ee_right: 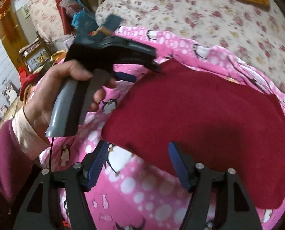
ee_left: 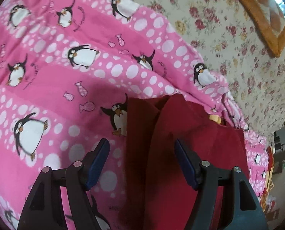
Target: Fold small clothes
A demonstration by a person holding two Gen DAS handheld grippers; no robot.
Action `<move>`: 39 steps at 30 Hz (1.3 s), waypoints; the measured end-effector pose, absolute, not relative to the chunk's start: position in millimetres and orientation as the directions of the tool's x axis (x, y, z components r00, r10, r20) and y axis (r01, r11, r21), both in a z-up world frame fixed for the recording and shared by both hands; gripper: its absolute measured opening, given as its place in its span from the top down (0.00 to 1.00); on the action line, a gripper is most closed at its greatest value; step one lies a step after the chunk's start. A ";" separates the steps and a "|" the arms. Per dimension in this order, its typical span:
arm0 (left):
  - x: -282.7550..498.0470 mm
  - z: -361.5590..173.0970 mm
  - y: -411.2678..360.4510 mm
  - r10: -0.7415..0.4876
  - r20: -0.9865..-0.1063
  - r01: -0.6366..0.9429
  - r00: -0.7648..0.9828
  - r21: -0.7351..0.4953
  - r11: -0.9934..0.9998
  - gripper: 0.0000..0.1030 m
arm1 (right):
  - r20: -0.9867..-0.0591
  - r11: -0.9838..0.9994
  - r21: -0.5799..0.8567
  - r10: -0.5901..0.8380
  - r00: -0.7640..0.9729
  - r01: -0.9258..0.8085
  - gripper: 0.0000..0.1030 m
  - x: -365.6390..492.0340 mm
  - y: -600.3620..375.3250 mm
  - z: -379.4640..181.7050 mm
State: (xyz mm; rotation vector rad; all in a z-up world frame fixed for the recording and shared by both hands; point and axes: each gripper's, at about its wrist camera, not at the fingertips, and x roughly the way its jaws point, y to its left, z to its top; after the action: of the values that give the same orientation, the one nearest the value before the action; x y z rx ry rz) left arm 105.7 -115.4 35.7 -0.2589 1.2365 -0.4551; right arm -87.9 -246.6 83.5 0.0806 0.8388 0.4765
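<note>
A dark red garment [ee_right: 200, 115] lies folded on a pink penguin-print blanket [ee_right: 142, 191]. In the left wrist view the red garment [ee_left: 180, 143] shows a folded edge running away from me. My left gripper [ee_left: 141, 143] is open, its blue-padded fingers standing wide over the garment's left fold, holding nothing. It also shows in the right wrist view [ee_right: 142, 72], held by a hand at the garment's upper left corner. My right gripper [ee_right: 136, 147] is open and empty, above the garment's near edge.
The pink blanket [ee_left: 56, 76] lies on a bed with a floral sheet [ee_left: 238, 48]. An orange-edged cushion [ee_left: 261, 15] lies at the far right. Room clutter and furniture [ee_right: 27, 48] stand beyond the bed's left side.
</note>
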 end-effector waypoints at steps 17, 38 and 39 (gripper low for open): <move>122.7 24.4 -131.8 -0.458 -0.870 0.363 0.182 -0.373 0.854 0.51 | -0.732 0.901 0.067 0.337 0.592 -0.429 0.25 -59.9 -166.9 63.0; 117.1 21.3 -152.9 -0.402 -0.884 0.380 0.238 -0.296 0.876 0.58 | -0.724 0.932 0.248 0.359 0.589 -0.264 0.79 -35.5 -208.0 60.8; 116.1 21.3 -154.4 -0.395 -0.885 0.383 0.246 -0.286 0.878 0.58 | -0.721 0.931 0.247 0.361 0.591 -0.267 0.77 -37.8 -207.9 62.8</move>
State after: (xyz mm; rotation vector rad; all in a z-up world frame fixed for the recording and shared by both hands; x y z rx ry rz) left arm 116.1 -154.4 21.3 -0.0118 1.2110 -0.5307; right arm -37.8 -207.9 62.8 0.1173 0.8640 0.3665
